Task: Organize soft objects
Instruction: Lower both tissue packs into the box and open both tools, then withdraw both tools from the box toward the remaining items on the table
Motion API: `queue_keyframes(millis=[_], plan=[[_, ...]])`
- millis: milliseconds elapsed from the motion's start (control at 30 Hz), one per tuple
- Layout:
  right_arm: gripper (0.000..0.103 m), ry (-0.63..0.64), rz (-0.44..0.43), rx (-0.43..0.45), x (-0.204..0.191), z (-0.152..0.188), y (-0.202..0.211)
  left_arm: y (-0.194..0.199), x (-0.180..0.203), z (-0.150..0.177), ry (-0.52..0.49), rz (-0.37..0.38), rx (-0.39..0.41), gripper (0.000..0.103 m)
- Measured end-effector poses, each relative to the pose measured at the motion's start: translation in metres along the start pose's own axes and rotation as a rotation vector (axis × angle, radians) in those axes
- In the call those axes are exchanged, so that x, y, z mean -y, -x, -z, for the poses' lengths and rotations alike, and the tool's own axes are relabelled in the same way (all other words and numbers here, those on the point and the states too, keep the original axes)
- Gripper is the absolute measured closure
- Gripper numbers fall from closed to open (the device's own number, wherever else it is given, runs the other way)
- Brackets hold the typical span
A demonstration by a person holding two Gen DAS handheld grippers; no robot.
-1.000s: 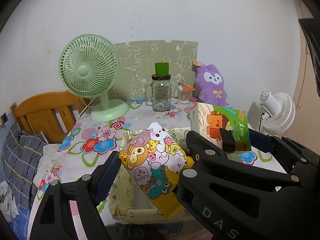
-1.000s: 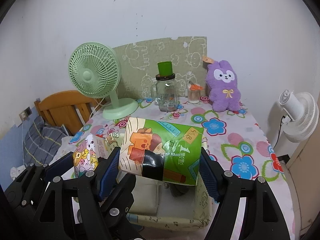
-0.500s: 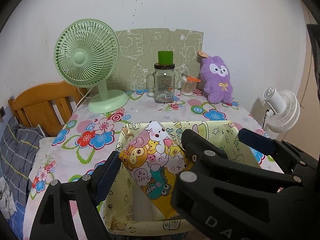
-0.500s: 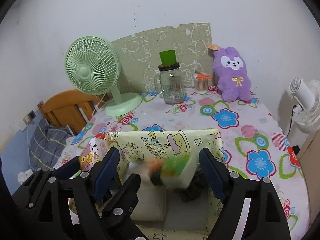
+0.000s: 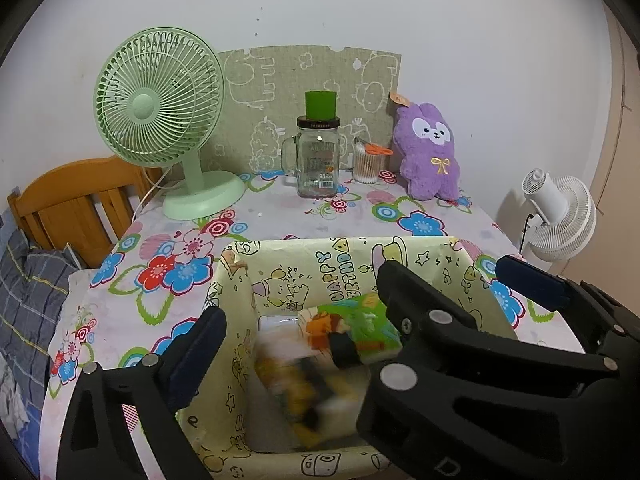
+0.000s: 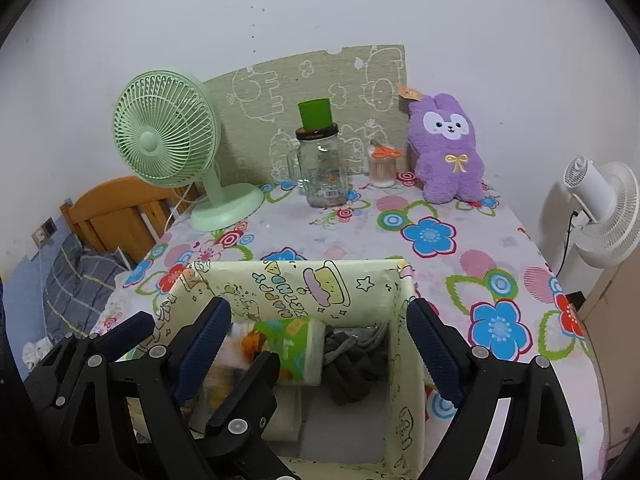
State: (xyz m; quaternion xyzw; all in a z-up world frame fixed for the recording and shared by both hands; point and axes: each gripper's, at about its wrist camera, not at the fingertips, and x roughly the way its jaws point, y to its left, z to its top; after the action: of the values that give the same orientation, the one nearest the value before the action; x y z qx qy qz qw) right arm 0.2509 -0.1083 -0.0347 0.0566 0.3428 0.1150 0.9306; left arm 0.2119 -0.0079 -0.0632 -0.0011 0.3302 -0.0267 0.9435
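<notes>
Both the left tongs and right tongs have just opened empty, their two tissue packs, green and yellow, now lying below in the box, so this placement looks complete.

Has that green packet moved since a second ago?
Yes. The green packet dropped from between the right hand-held gripper fingers down into the box.

Bedroom, wooden headboard, plush rabbit
</notes>
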Motion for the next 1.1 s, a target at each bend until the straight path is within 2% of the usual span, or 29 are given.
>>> queue_keyframes(millis=[367, 1100], plan=[[0.011, 0.002, 0.019, 0.015, 0.0, 0.004, 0.02, 0.017, 0.005, 0.004, -0.004, 0.009, 0.019, 0.003], [0.011, 0.023, 0.043, 0.087, -0.006, 0.017, 0.088, 0.078, 0.02, 0.021, -0.015, 0.02, 0.089, 0.003]])
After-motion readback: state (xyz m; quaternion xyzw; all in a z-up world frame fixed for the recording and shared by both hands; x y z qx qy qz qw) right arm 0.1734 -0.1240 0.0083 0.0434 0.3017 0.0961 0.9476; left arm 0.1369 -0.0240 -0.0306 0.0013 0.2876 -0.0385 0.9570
